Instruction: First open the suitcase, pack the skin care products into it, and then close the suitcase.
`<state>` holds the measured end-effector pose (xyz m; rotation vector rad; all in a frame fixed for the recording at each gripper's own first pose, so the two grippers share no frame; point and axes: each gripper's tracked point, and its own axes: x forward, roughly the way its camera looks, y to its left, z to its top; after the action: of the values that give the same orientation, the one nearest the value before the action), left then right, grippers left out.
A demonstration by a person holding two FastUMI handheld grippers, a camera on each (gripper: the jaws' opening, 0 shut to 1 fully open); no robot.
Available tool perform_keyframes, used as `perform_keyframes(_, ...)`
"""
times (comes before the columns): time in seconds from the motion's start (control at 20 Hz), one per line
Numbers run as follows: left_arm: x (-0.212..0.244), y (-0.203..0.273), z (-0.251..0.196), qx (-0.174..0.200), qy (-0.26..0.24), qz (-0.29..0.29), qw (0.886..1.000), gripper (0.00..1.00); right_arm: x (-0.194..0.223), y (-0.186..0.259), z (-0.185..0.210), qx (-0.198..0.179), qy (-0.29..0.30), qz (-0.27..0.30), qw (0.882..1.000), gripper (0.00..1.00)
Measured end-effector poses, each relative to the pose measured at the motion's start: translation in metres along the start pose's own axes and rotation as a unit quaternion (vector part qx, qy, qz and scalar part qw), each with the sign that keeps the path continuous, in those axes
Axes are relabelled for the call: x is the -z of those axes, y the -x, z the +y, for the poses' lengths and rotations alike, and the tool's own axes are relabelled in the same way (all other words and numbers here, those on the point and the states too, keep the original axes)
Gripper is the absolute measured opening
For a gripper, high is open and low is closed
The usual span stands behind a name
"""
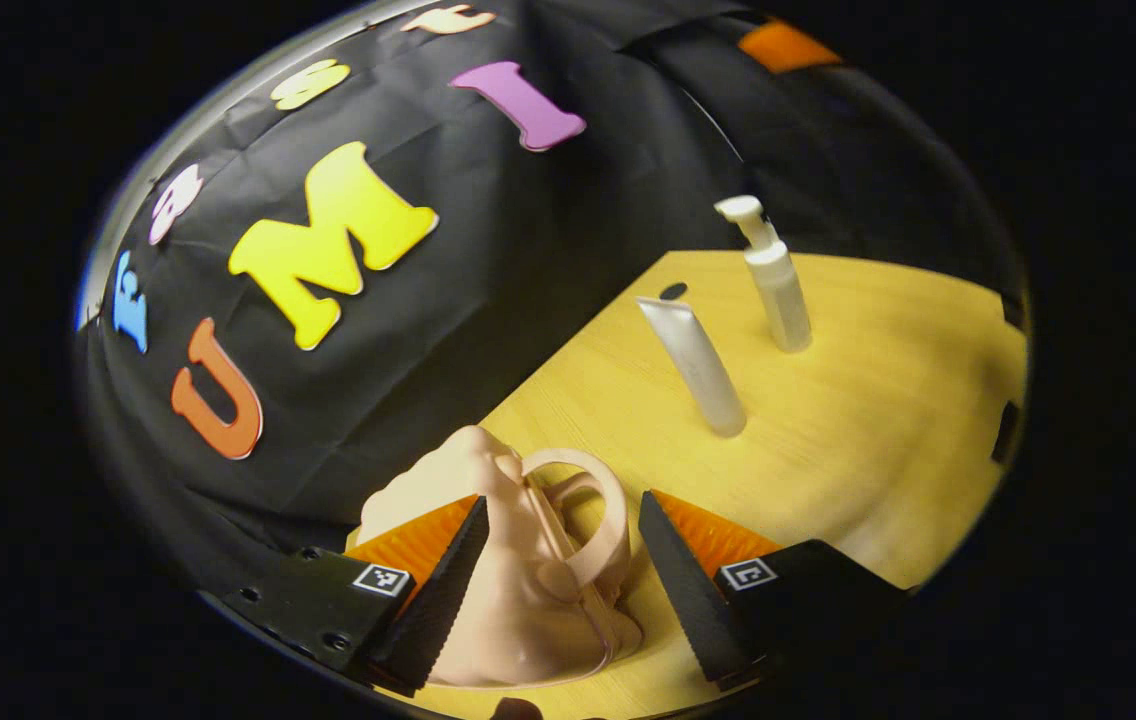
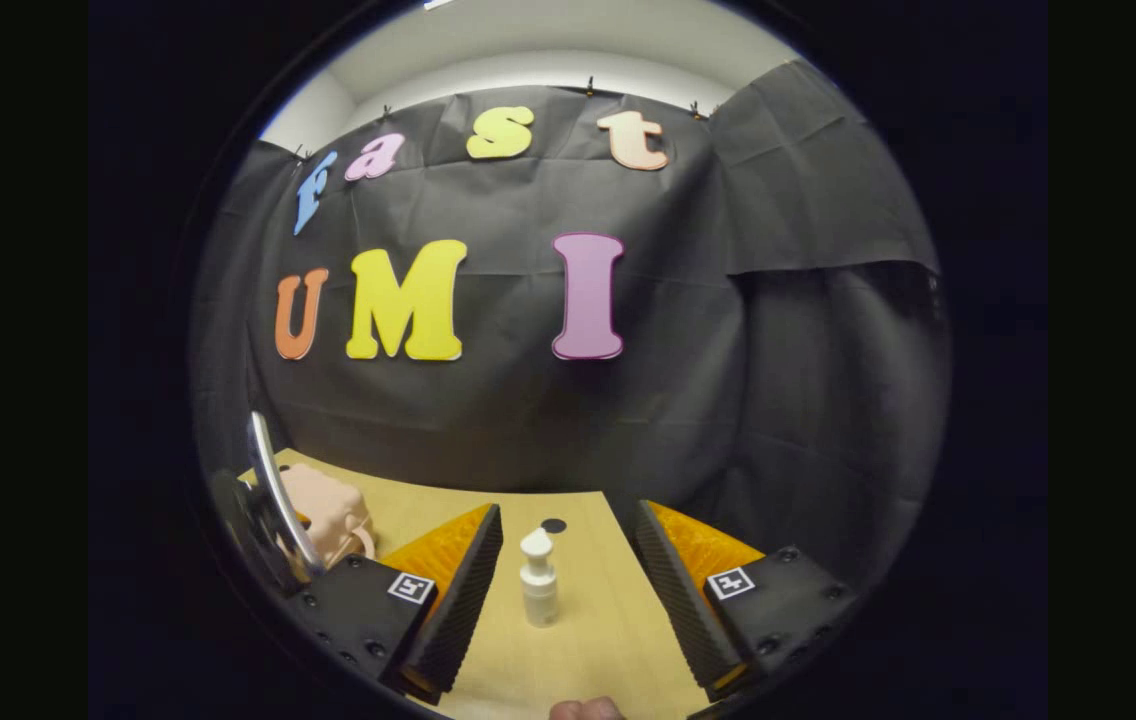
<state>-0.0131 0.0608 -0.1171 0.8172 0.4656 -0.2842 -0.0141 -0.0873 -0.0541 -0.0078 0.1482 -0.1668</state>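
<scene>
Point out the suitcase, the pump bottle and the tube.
suitcase (image 1: 518, 590), left gripper view, on its pink body.
pump bottle (image 2: 539, 590), right gripper view, on its white body.
tube (image 1: 698, 368), left gripper view, mid-length.

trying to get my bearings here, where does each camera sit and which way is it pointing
Left gripper view: rides the left gripper, tilted, looking along its open fingers at the pink suitcase, with a tube and the pump bottle beyond.
Right gripper view: rides the right gripper, level, facing the booth wall; pump bottle between its open fingers.
Shared: wooden table, suitcase, pump bottle.
</scene>
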Motion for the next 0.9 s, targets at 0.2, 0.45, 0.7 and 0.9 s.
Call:
perform_keyframes(0.2,0.010,-0.003,0.000,0.001,-0.041,0.032,0.999,0.87,0.002,0.007,-0.015,0.016,0.011,0.002,1.000,0.80)
perform_keyframes(0.45,0.019,-0.031,-0.004,0.011,-0.051,0.052,0.997,0.54,0.016,0.014,-0.024,0.030,0.009,0.024,0.999,0.80)
perform_keyframes(0.7,0.019,-0.037,-0.007,0.011,-0.053,0.061,0.997,0.29,0.020,0.014,-0.028,0.037,0.017,0.025,0.999,0.80)
perform_keyframes(0.9,0.004,-0.026,0.003,0.000,-0.028,0.043,0.999,0.16,0.018,0.014,-0.027,0.039,0.005,0.022,0.999,0.78)
